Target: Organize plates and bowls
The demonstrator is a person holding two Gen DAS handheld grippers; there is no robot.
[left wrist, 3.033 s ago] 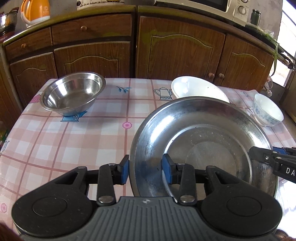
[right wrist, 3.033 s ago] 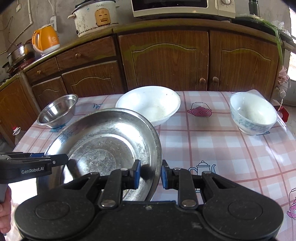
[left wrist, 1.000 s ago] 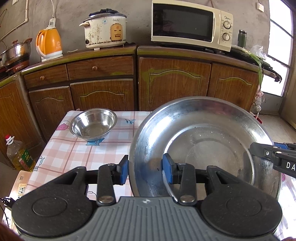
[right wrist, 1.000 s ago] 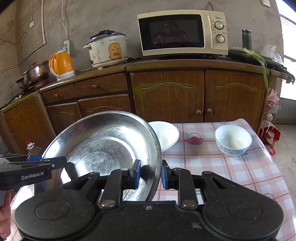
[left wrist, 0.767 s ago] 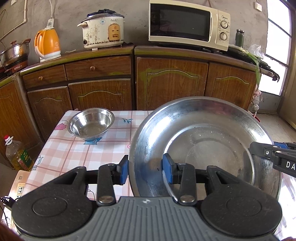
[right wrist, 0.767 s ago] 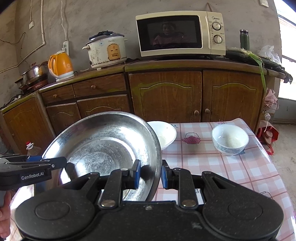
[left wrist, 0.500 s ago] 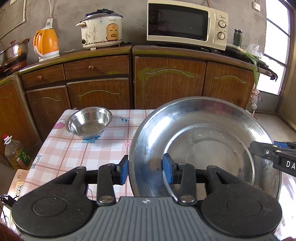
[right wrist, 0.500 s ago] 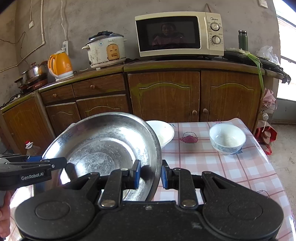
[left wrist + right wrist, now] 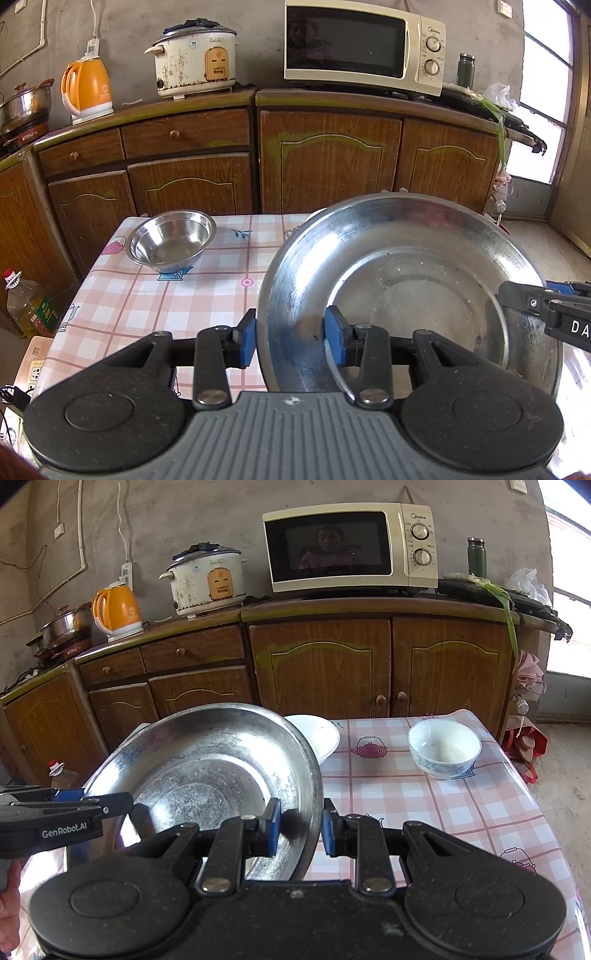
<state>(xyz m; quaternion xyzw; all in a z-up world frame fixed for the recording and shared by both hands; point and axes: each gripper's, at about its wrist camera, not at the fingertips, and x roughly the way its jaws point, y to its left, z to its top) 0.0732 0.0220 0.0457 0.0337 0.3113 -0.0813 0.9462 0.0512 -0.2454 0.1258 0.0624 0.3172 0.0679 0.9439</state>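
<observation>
A big steel plate (image 9: 406,280) hangs above the table, held from both sides. My left gripper (image 9: 290,338) is shut on its left rim, and my right gripper (image 9: 300,827) is shut on its right rim (image 9: 314,775). The right gripper's black finger (image 9: 532,302) shows at the plate's far side in the left wrist view. A small steel bowl (image 9: 170,240) sits at the table's far left. A white bowl (image 9: 317,736) peeks out behind the plate. A patterned white bowl (image 9: 445,746) stands at the far right.
The table (image 9: 147,306) wears a pink checked cloth. Behind it run brown cabinets (image 9: 325,162) with a microwave (image 9: 362,48), rice cooker (image 9: 195,57) and orange kettle (image 9: 88,88). An oil bottle (image 9: 26,302) stands on the floor at the left. A hand (image 9: 9,904) grips the left tool.
Over three seconds the plate went up off the table with both grippers. In the last second the view barely shifts and both grips stay the same.
</observation>
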